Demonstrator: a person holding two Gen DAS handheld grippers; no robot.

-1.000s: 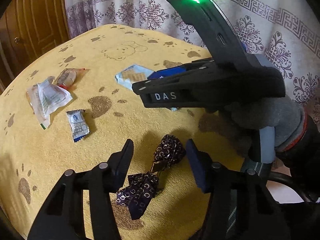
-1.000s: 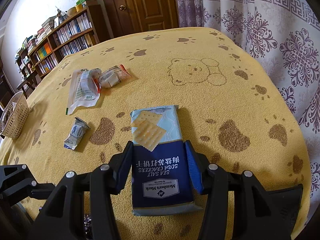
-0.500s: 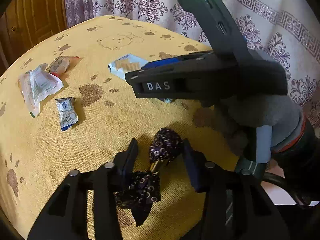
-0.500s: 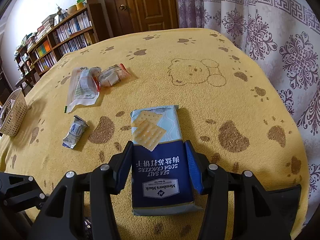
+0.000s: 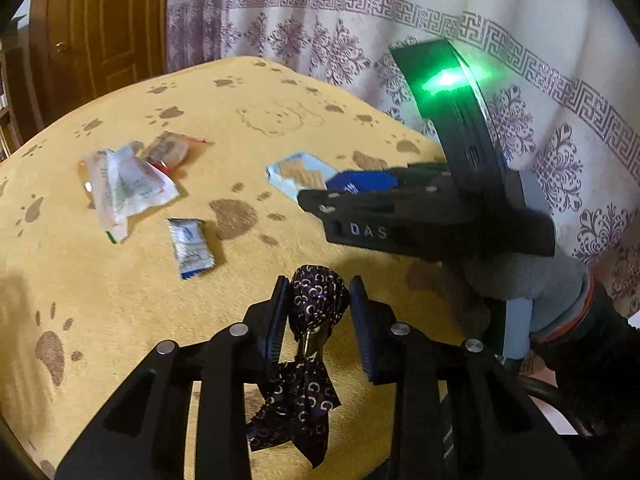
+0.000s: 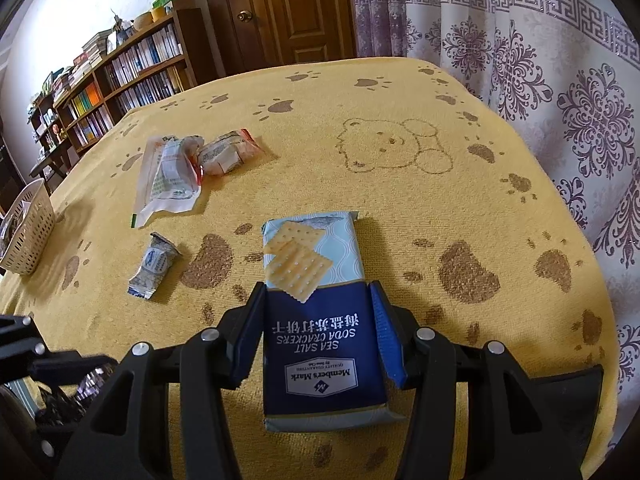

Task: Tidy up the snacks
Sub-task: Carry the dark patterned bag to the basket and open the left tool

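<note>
The yellow terry tablecloth with brown paw prints (image 6: 400, 128) fills most of both views, with a purple-patterned white curtain (image 6: 560, 60) at the upper right. My right gripper (image 6: 318, 328) sits at the bottom centre of its view, jaws on either side of the blue-and-pale-blue soda cracker packet (image 6: 320, 304) lying flat on the cloth; whether they press it I cannot tell. My left gripper (image 5: 318, 308) is clamped on the dark purple wrapped sweet with silver letters (image 5: 316, 300) at lower centre. A clear crumpled wrapper (image 6: 168, 176) lies at centre left, a woven cream basket (image 6: 28, 232) at the left edge, a small blue-and-white sachet (image 6: 154, 266) below the wrapper.
</note>
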